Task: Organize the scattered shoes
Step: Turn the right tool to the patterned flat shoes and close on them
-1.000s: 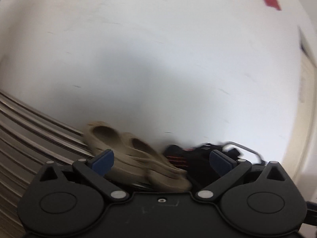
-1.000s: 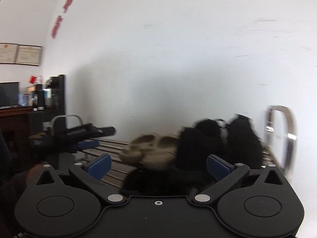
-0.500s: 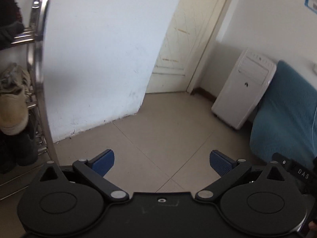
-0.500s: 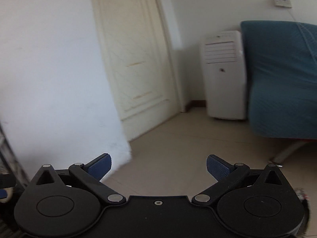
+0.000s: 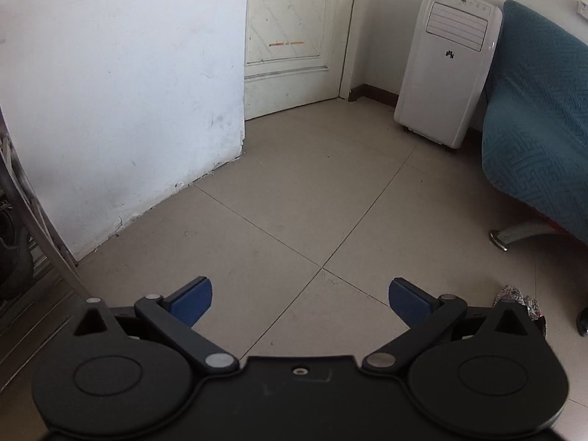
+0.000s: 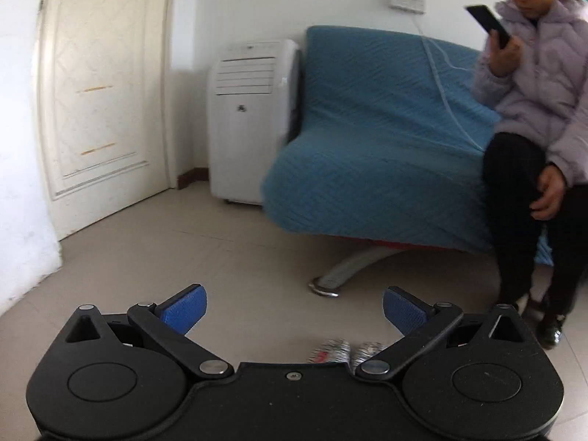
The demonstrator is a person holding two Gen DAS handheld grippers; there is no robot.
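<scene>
Shoes with a black, white and red pattern (image 6: 347, 353) lie side by side on the floor (image 6: 239, 257), low in the right wrist view, just in front of the right gripper (image 6: 294, 308) and partly hidden behind its black body. In the left wrist view one patterned shoe (image 5: 520, 303) peeks out at the right side, behind the arm of the left gripper (image 5: 299, 297). The right gripper has its blue fingers (image 6: 183, 308) spread wide with nothing between them. The left gripper is spread wide too, with bare tiles between its blue fingers (image 5: 193, 299). At the far left of the left wrist view stands the metal post of a shoe rack (image 5: 33, 217), and a dark shoe (image 5: 11, 253) sits on it, mostly cut off by the edge. A white wall (image 5: 121, 92) runs next to the rack, and a cream door (image 5: 294, 36) is past its corner. A white cooler (image 6: 253, 121) stands on the floor just beside a sofa with a blue cover (image 6: 371, 147). A person (image 6: 540, 110) in a pale purple coat sits on the sofa, holding up a phone (image 6: 488, 24) in one hand.
</scene>
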